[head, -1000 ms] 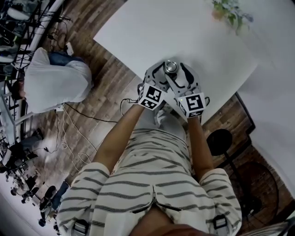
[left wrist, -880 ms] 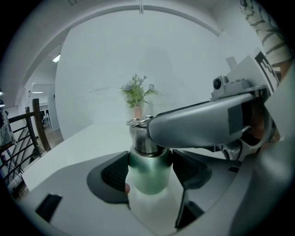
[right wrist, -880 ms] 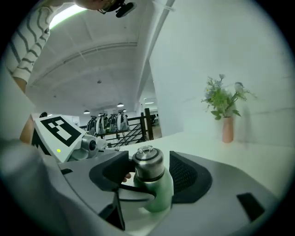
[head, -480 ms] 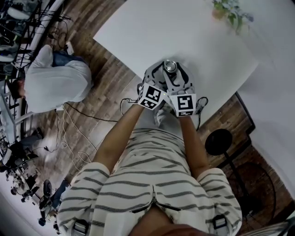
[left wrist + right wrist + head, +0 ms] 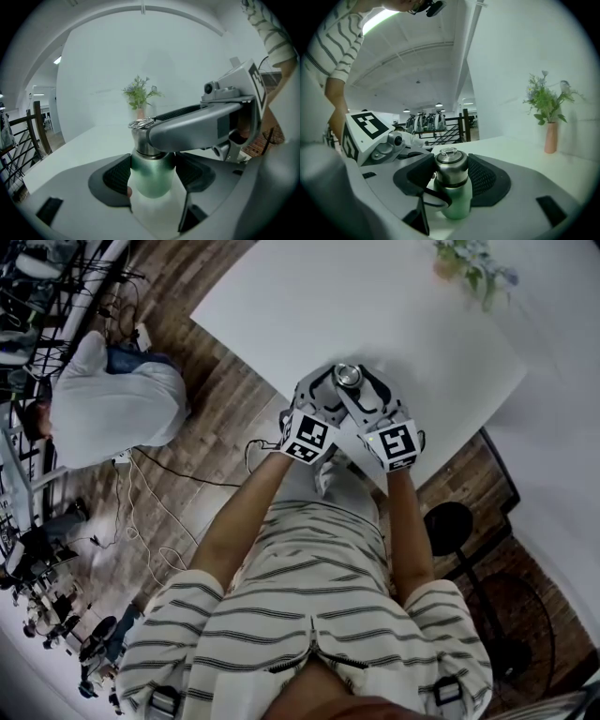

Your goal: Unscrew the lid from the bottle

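Counter (image 5: 281,296): white and broad, and bare except for the bottle near its close edge and a vase of flowers (image 5: 551,136) at the far side.
Left tool (image 5: 153,174): closed on the bottle's green body, with one dark pad on each flank. It serves as the anchor.
Right tool (image 5: 451,176): closed on the lid, pads pressed to its steel sides above the left tool's hold.
Bottle (image 5: 455,201): upright on the counter between both tools, directly in front of the person.
Lid (image 5: 451,169): seated on the neck, with no gap visible.
Step in hand: judged to be the gripping stage of the unscrewing, both holds set and the lid not yet off.
Next move: likely a turn of the right tool about the bottle's axis while the left tool keeps the body from spinning. If the lid pads slip, the turn achieves nothing.
Lid ring (image 5: 140,123): a small wire loop lying on the lid top.
Head view: shows only the bottle's round top between the two marker cubes. It gives the layout on the counter, not the grips.
Left gripper view: shows the body grip, but the right tool's arm crosses and hides most of the lid.
Right gripper view: shows the lid and both of its pads clearly.
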The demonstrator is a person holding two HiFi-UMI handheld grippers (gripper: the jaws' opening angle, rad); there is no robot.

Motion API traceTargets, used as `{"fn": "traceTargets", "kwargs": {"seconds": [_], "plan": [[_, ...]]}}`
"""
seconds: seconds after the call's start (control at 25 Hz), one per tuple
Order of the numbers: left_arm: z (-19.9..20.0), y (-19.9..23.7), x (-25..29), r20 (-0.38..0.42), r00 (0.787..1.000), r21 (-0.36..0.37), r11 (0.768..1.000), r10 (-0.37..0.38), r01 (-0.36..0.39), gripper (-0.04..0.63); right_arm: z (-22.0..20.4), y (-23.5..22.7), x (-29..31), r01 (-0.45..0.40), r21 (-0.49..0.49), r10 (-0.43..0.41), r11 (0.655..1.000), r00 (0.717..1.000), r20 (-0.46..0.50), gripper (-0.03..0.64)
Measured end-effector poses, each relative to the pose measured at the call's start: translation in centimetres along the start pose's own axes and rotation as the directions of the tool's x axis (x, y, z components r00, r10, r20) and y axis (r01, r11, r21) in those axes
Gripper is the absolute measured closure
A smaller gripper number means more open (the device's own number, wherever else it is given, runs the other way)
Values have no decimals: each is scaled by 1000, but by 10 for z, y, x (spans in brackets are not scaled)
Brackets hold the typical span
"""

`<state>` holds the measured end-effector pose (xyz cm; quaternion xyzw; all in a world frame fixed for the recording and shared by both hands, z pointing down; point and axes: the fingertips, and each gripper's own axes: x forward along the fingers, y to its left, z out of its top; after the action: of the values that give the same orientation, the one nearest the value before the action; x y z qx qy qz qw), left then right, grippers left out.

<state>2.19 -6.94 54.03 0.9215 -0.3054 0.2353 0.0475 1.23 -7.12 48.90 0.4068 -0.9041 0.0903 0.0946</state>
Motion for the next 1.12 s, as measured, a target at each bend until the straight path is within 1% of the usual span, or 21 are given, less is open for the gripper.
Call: {"fn": "traceTargets", "kwargs": {"seconds": [0.08, 0.16, 0.24, 0.32, 0.4, 0.44, 0.56, 0.84, 0.96, 1.12], "plan": [[-1, 0, 0, 0, 1000, 0, 1000, -1, 1, 299, 0, 1, 0, -119, -26, 119, 993, 993, 0, 379], [-1, 0, 1, -2, 1000, 1, 1000, -2, 2, 299, 1, 1, 0, -242, -27, 243, 970, 970, 12, 379], [0, 0, 0, 0, 1000, 2, 1000, -6, 6, 299, 3, 1, -2, -359, -19, 360, 933, 933, 22, 379], [0, 0, 0, 0, 1000, 2, 1000, -10, 10, 299, 4, 1, -3, -456, -21, 456, 890, 890, 9, 379], [-1, -1, 0, -3, 1000, 2, 1000, -12, 12, 299, 6, 2, -3, -519, -35, 519, 854, 855, -27, 379], [-1, -1, 0, -4, 1000, 2, 1000, -13, 13, 299, 7, 3, -2, -539, -46, 537, 841, 842, -46, 379], [-1, -1, 0, -4, 1000, 6, 1000, -10, 10, 299, 9, 4, -2, -569, -76, 564, 819, 822, -76, 379], [1, 0, 0, 7, 1000, 3, 1000, -11, 11, 299, 23, 9, -6, -569, -103, 565, 816, 822, -68, 379], [0, 0, 0, -2, 1000, 1, 1000, -11, 11, 298, 25, 9, -8, -551, -107, 547, 828, 835, -63, 379], [-1, 2, 0, -3, 1000, -13, 1000, -14, 14, 296, 27, 8, -10, -499, -90, 498, 862, 866, -31, 377]]}}
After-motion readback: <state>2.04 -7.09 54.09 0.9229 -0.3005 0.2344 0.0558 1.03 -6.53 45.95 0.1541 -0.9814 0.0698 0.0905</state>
